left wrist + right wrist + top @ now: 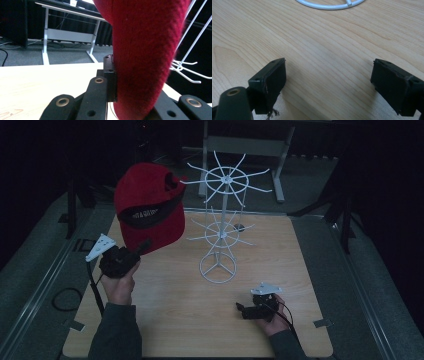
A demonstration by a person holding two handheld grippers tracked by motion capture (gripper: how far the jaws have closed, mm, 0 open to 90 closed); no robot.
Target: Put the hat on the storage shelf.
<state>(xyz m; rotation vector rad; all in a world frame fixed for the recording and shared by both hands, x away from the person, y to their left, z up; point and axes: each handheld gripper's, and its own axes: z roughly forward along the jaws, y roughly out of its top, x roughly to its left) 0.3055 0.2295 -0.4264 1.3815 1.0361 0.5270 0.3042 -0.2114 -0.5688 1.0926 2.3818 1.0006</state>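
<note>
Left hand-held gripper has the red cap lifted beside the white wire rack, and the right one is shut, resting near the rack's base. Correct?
Not quite: the right hand-held gripper is open, its jaws wide apart over bare table in the right gripper view. The left hand-held gripper does hold the red cap up beside the white wire rack.

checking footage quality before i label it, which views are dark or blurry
High view: dim and underexposed, with a near-black background, though the red cap and white wire rack stay readable. Left gripper view: brighter, cap fabric close and slightly soft. Right gripper view: evenly lit, wood grain of the table sharp.
</note>
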